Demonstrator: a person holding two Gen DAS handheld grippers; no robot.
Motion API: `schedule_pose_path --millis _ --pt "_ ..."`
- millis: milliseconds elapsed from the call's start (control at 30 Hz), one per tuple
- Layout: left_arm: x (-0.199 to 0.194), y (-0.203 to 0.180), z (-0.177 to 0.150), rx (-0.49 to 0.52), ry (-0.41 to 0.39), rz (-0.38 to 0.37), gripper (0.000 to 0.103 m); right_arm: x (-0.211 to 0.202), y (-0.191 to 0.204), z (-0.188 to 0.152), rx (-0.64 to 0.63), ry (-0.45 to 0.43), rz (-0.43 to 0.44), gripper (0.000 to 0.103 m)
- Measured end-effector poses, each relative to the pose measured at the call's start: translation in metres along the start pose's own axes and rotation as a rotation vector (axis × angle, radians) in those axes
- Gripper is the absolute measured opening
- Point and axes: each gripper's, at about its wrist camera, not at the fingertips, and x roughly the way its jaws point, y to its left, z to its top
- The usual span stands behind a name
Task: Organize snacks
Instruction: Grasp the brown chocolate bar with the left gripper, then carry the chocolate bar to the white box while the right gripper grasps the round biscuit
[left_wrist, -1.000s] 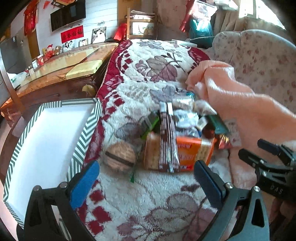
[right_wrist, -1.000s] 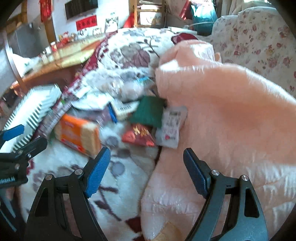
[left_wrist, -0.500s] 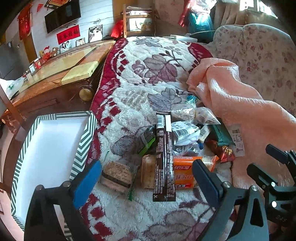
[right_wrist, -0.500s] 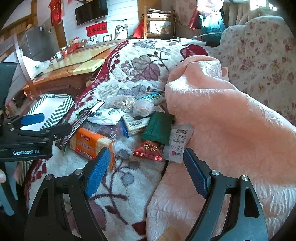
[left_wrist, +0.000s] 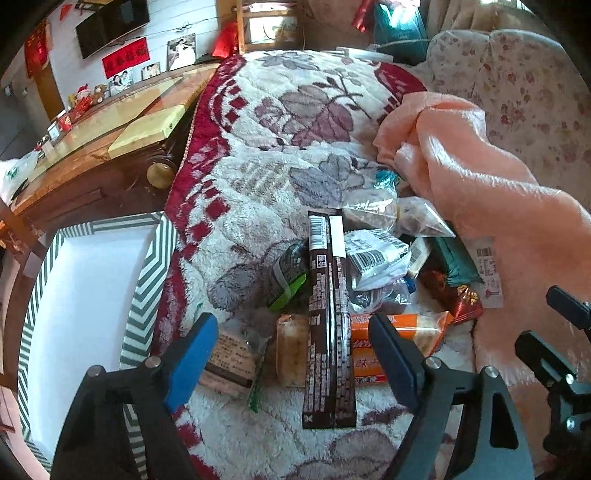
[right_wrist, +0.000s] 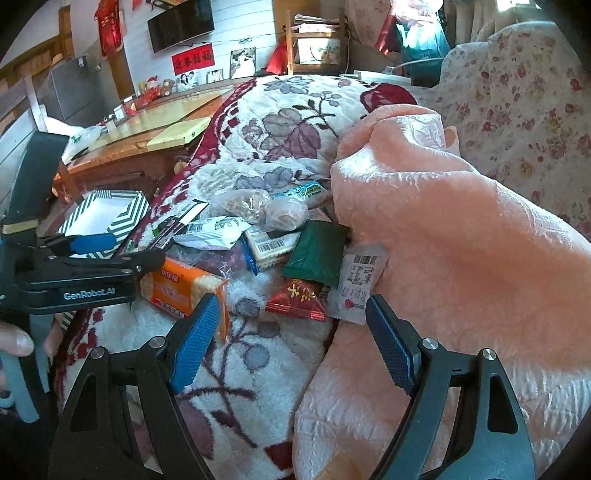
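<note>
Snack packets lie heaped on a floral fleece blanket (left_wrist: 295, 122). My left gripper (left_wrist: 291, 343) hovers over the near edge of the heap, jaws closing. Between them lie a long dark brown pack (left_wrist: 328, 325) and one end of an orange cracker pack (left_wrist: 395, 339); the pads touch neither. A small brown pack (left_wrist: 231, 360) sits by the left pad. The right wrist view shows my right gripper (right_wrist: 290, 321) open above a red packet (right_wrist: 295, 299), a green packet (right_wrist: 317, 254) and a white sachet (right_wrist: 358, 288). The left gripper (right_wrist: 136, 249) reaches in over the orange pack (right_wrist: 181, 288).
A white box with a green chevron rim (left_wrist: 147, 273) stands left of the heap, off the blanket's edge. A pink blanket (left_wrist: 480, 192) is bunched against the heap's right side. Behind stands a wooden table (left_wrist: 110, 147). A person's hand (right_wrist: 14, 339) holds the left gripper.
The left gripper has shifted along the heap, now straddling the dark brown pack, and its jaws have narrowed. The right gripper has stayed open in about the same place.
</note>
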Motion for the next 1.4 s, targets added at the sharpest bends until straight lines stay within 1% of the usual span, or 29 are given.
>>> schedule_pose_path --millis 33,167,233,267,300,333,400,500,600,733,933,1133,1400 --pt "0.002 -0.001 0.002 0.008 0.004 0.000 0.084 0.001 0.000 0.000 0.002 0.002 0.001 0.081" --pt "0.010 -0.001 0.010 0.006 0.026 -0.029 0.075 0.004 -0.001 -0.001 0.001 0.010 0.004 0.081" --pt "0.015 -0.001 0.013 0.005 0.042 -0.042 0.067 0.005 -0.001 -0.002 -0.001 0.013 0.006 0.081" --pt "0.018 0.000 0.014 0.002 0.053 -0.054 0.055 0.006 -0.002 -0.002 0.001 0.016 0.008 0.081" --pt "0.019 0.000 0.014 -0.001 0.059 -0.067 0.040 0.006 -0.002 -0.002 0.003 0.019 0.009 0.081" --pt "0.020 0.001 0.015 -0.005 0.064 -0.079 0.036 0.007 -0.003 -0.002 0.004 0.020 0.008 0.081" --pt "0.019 0.002 0.015 -0.006 0.056 -0.075 0.027 0.008 -0.004 -0.002 0.008 0.025 0.008 0.081" --pt "0.013 0.008 0.013 -0.021 0.042 -0.083 0.016 0.010 -0.004 -0.003 0.011 0.033 0.012 0.081" --pt "0.006 0.014 0.010 -0.027 0.032 -0.103 0.013 0.012 -0.001 -0.003 0.000 0.039 0.014 0.081" --pt "-0.005 0.021 0.002 -0.021 0.014 -0.107 0.011 0.012 0.004 -0.004 -0.019 0.038 0.026 0.081" --pt "-0.018 0.036 -0.007 -0.043 -0.001 -0.123 0.010 0.013 0.014 -0.006 -0.050 0.039 0.103 0.081" --pt "-0.014 0.038 -0.016 -0.040 0.020 -0.138 0.010 0.018 0.027 -0.010 -0.107 0.063 0.100 0.081" --pt "-0.014 0.037 -0.039 -0.010 0.042 -0.151 0.010 0.023 0.018 -0.010 -0.060 0.091 0.114 0.081"
